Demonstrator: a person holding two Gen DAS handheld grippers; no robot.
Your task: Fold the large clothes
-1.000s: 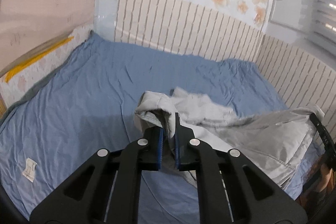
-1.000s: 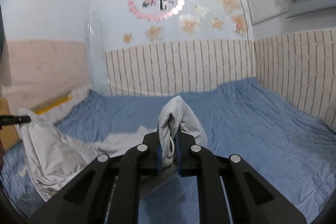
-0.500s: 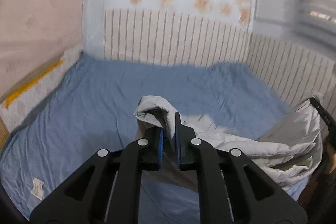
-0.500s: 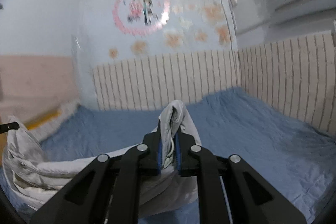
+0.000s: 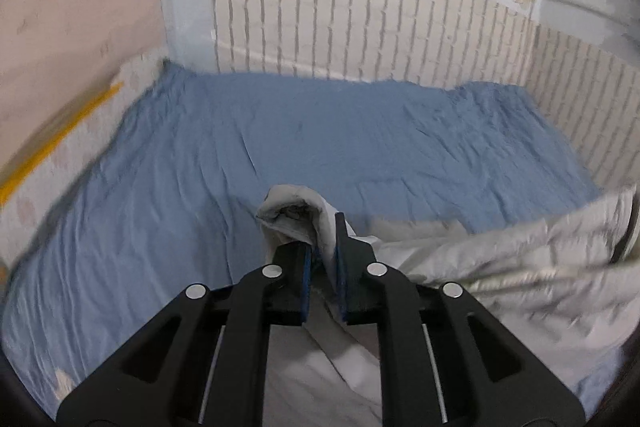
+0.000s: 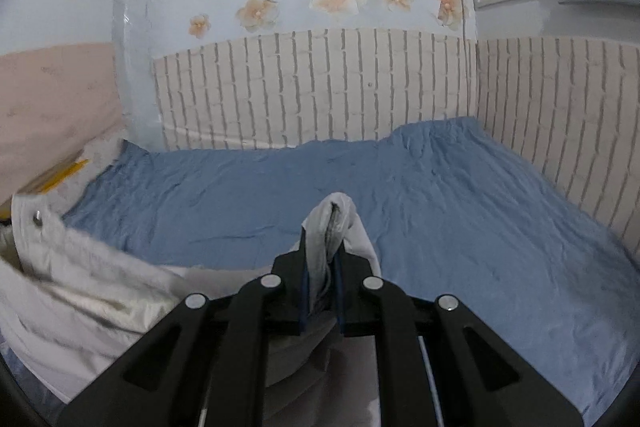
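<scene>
A large light grey padded garment (image 5: pixel 480 267) hangs between my two grippers above a blue bedsheet (image 5: pixel 320 131). My left gripper (image 5: pixel 323 259) is shut on a bunched edge of the garment, which pokes up between the pads. My right gripper (image 6: pixel 322 267) is shut on another bunched edge of the same garment (image 6: pixel 80 287). The cloth sags between them and stretches off to the right in the left wrist view and to the left in the right wrist view. Its lower part is hidden under the grippers.
The blue sheet (image 6: pixel 440 195) covers a bed set against walls with white brick-pattern panels (image 6: pixel 320 91) at the back and right. A pink wall and a yellow-striped bed edge (image 5: pixel 52 143) are on the left. Flower stickers decorate the wall.
Both grippers have lifted the garment off the sheet and moved forward over the bed. The cloth that lay spread on the bed now hangs stretched between them.
</scene>
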